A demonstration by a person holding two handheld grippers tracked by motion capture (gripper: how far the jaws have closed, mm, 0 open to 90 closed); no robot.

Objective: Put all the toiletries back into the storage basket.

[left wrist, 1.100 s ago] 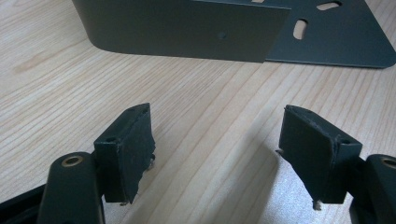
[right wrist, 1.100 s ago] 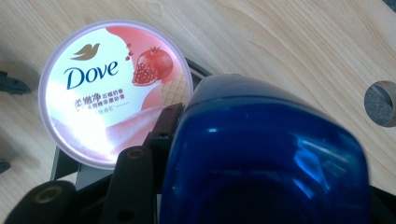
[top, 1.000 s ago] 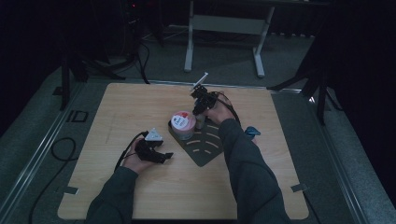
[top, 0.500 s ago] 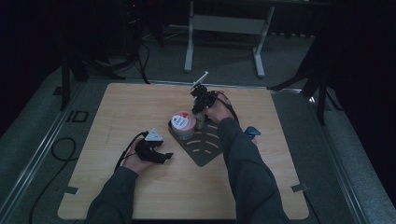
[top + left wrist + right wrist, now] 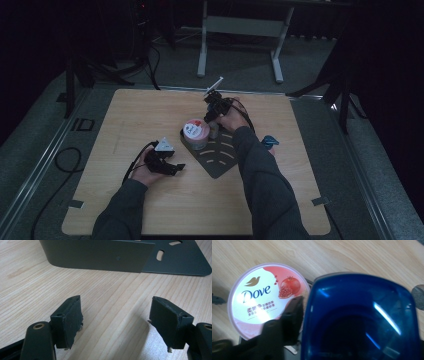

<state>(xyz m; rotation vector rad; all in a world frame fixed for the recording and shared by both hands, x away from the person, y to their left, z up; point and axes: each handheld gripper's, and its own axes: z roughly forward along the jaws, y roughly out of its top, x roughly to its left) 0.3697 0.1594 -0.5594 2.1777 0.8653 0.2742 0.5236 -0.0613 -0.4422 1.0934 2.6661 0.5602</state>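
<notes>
Dark room | wooden table [image 5: 125, 115] | left gripper [image 5: 172, 166] wide, empty | right gripper [image 5: 214, 131] loosening around blue bottle [image 5: 359, 317]

Dark grey long sleeves, black hand-held gripper [image 5: 176, 166] with grey three-cornered plate, black trailing cable

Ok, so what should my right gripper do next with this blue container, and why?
Probably lift the right gripper straight up. Its jaws have just been opening with the blue container between them, and the container seems to stand beside the Dove tub on the dark slotted plate, so it looks set down. A straight rise should avoid nudging either one.
</notes>
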